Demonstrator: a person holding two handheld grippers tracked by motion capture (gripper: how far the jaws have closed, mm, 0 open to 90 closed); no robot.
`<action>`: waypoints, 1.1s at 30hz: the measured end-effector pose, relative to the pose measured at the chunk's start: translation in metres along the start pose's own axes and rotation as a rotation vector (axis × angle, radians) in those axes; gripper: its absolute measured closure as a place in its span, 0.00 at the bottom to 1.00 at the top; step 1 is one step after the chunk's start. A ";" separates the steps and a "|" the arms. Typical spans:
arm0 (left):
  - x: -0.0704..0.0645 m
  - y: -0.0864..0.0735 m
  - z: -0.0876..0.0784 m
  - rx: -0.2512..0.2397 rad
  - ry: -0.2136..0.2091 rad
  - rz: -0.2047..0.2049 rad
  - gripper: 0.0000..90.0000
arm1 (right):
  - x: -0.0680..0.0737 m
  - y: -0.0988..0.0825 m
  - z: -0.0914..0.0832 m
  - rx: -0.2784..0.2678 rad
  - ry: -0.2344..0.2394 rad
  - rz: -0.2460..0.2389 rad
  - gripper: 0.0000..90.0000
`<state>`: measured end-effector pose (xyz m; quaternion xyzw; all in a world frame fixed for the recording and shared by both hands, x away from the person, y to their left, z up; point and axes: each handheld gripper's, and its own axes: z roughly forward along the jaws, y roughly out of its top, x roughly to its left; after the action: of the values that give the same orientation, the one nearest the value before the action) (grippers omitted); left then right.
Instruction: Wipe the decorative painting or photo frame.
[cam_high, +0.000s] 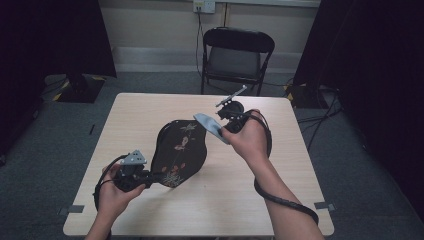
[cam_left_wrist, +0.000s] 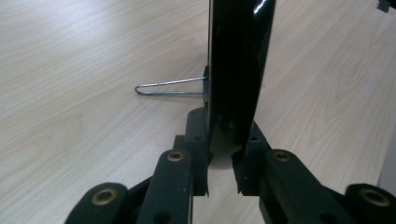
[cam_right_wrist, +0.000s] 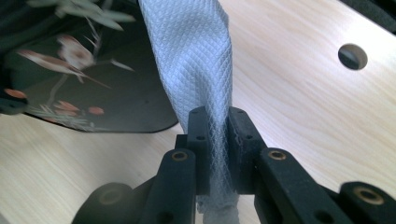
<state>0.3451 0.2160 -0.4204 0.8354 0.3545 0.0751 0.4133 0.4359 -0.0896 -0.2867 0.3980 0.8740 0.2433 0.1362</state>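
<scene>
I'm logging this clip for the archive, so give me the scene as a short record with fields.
setting: pale wooden table, folding chair behind it
left gripper: shut on the lower edge of the black floral panel
panel: tilted up, wire stand behind
right gripper: shut on the pale blue cloth
cloth position: at the panel's upper edge; contact unclear

I see the black panel (cam_high: 179, 152) as glossy lacquer, its edge (cam_left_wrist: 238, 70) catching highlights, with a painted flower and bird pattern on the face and a thin bare wire stand (cam_left_wrist: 170, 87) behind. My cloth (cam_right_wrist: 196, 60) is pale blue with a fine diamond weave. The table (cam_high: 225, 200) is pale, matt wood grain.
</scene>
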 end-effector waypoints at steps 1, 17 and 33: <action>0.000 0.000 0.000 0.000 0.001 0.002 0.87 | 0.000 -0.002 0.003 0.004 -0.002 0.002 0.90; 0.000 -0.001 -0.001 0.000 0.004 -0.003 0.87 | -0.002 -0.023 0.037 0.045 0.022 0.031 0.90; 0.000 -0.001 -0.001 -0.002 0.008 -0.004 0.87 | 0.006 -0.045 0.067 0.106 0.036 0.019 0.90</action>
<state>0.3437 0.2171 -0.4204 0.8339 0.3579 0.0777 0.4128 0.4330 -0.0894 -0.3676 0.4085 0.8842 0.2049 0.0970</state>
